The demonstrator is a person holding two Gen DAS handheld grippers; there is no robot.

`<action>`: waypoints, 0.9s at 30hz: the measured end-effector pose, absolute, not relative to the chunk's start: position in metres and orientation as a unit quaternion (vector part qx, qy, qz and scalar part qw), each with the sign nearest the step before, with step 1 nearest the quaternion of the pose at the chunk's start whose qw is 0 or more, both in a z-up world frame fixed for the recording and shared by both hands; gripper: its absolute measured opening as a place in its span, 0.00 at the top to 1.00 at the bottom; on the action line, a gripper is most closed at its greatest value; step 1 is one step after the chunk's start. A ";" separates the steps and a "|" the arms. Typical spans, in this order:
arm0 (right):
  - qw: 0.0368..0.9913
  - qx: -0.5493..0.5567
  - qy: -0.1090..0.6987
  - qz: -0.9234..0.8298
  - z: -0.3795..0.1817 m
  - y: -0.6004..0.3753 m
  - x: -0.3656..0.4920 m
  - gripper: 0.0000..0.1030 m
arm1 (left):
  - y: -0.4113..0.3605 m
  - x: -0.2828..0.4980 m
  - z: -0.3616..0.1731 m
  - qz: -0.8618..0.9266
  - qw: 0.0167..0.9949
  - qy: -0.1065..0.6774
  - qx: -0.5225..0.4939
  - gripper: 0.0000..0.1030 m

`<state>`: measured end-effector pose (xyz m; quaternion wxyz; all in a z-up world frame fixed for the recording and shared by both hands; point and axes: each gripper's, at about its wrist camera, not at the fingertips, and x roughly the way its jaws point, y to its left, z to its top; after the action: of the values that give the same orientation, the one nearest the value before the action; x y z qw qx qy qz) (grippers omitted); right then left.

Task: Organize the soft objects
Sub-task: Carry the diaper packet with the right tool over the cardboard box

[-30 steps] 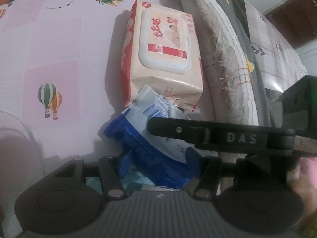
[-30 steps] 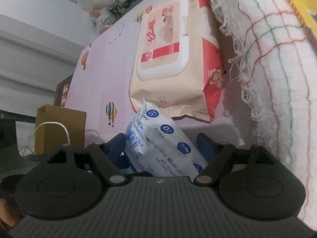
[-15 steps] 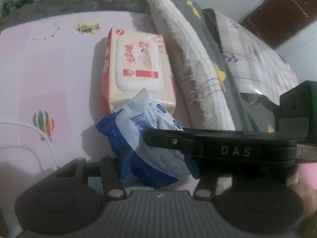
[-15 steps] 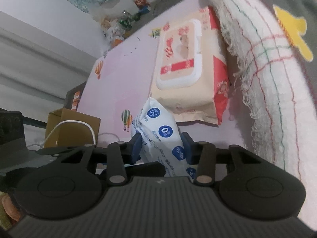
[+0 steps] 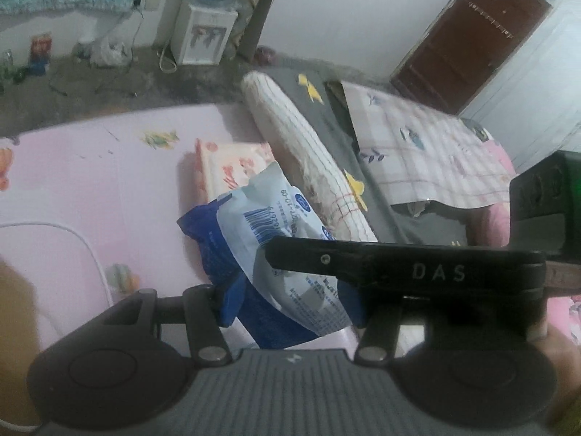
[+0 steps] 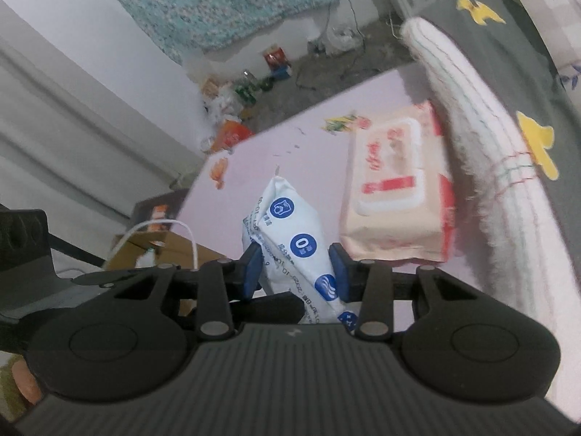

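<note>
Right wrist: blue-white pouch point(image 6: 290, 243) between tongs point(image 6: 296, 272)

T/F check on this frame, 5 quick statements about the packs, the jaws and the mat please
1. Both grippers' jaws are on the blue-white pack. True: the left gripper and right gripper each have it between blue pads.
2. The wipes pack is held off the mat. False: it lies flat on the pink mat, no gripper on it.
3. The wipes pack lies beside the rolled towel. True.
4. The right gripper is empty. False: its jaws are closing with the blue-white pack between them.
5. A white cable lies on the mat. True.
</note>
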<state>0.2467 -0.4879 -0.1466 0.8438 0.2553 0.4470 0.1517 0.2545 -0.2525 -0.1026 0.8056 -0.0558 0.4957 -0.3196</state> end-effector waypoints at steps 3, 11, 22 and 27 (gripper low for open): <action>0.846 0.265 0.435 0.159 -0.131 -0.461 0.237 0.62 | -0.222 0.242 -0.085 -0.310 0.815 0.487 -0.050 0.46; 0.814 0.323 0.439 0.201 -0.113 -0.347 0.213 0.62 | -0.102 0.206 -0.051 -0.239 0.837 0.492 -0.025 0.46; 0.709 0.386 0.524 0.272 -0.165 -0.142 0.184 0.62 | 0.059 0.159 -0.082 -0.092 0.813 0.575 -0.016 0.46; 0.664 0.418 0.567 0.249 -0.216 -0.090 0.170 0.63 | 0.095 0.152 -0.123 -0.063 0.793 0.606 -0.012 0.46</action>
<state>0.1703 -0.0904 -0.2158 0.6644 0.4176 0.5675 0.2492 0.1523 0.0947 -0.1232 0.7925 -0.0122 0.6065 -0.0630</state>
